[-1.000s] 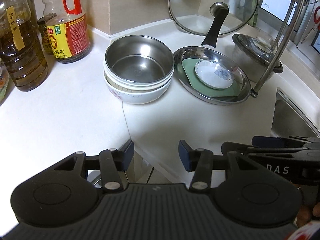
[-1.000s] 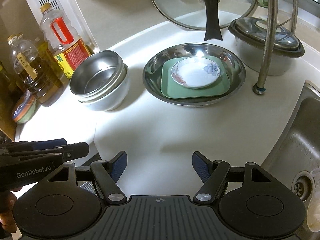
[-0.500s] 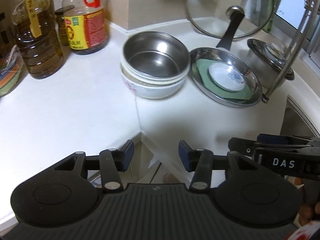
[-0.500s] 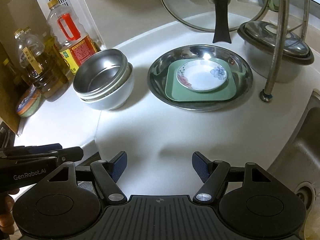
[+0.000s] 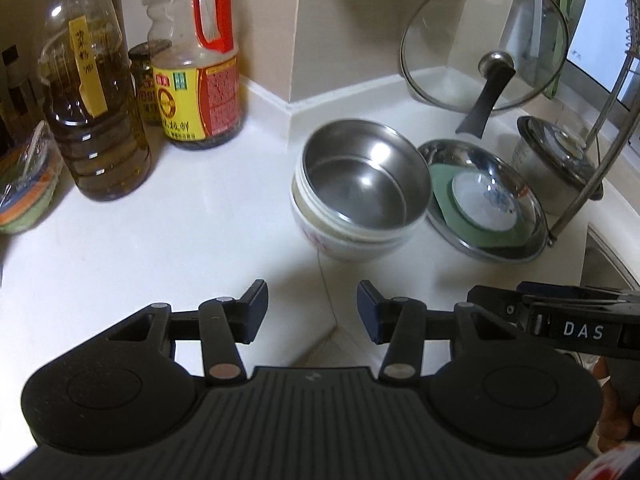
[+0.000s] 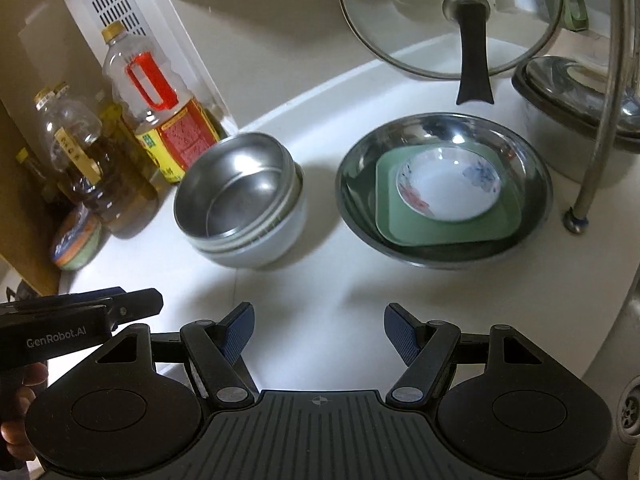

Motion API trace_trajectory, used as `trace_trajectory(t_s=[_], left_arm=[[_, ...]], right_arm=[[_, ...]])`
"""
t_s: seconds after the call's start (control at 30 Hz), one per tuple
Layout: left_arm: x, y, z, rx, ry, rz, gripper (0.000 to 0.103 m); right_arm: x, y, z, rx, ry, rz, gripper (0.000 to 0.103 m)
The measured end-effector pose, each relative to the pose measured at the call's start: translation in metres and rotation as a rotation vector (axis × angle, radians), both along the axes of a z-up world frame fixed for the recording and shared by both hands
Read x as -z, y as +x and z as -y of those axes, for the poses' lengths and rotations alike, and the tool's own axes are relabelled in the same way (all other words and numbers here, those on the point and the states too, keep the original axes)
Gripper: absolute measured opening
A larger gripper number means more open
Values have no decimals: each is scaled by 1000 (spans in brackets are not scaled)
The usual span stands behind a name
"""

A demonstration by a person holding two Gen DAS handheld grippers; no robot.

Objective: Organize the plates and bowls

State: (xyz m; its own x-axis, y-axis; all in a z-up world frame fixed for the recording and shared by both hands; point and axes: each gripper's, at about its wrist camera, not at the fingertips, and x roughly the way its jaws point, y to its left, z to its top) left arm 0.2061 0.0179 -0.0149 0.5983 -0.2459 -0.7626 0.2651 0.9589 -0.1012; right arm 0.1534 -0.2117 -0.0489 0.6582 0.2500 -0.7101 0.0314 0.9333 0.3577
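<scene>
A steel bowl (image 5: 362,178) sits nested on top of white bowls (image 5: 344,240) on the white counter; the stack also shows in the right wrist view (image 6: 240,200). To its right a steel plate (image 6: 444,188) holds a green square plate (image 6: 448,224) with a small white flowered dish (image 6: 450,186) on top; the steel plate shows in the left wrist view too (image 5: 516,240). My left gripper (image 5: 312,312) is open and empty, above the counter edge in front of the bowls. My right gripper (image 6: 318,334) is open and empty, in front of both stacks.
Oil bottles (image 5: 94,92) and a sauce bottle (image 5: 198,76) stand at the back left. A glass lid (image 6: 452,20) leans on the back wall. A lidded pot (image 6: 576,100) and a faucet pipe (image 6: 600,120) stand at the right, by the sink (image 6: 628,400).
Both grippers have drawn back and shifted left. The bowls and plates now sit further right in the left wrist view. Nothing was taken hold of.
</scene>
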Motion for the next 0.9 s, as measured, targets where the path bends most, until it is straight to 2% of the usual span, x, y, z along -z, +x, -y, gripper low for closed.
trace_trajectory(t_s=[0.37,0.73,0.9], left_arm=[[-12,44,-3,35,-11,49,46],[-6,83,8,59,-10,28,46],[2,96,14,60,1,13,46]], right_arm=[[-12,35,-6,37,-7,46,72],[-11,75,-14,42,-26,74,71],[-3,91,-17,22,-34,65,58]])
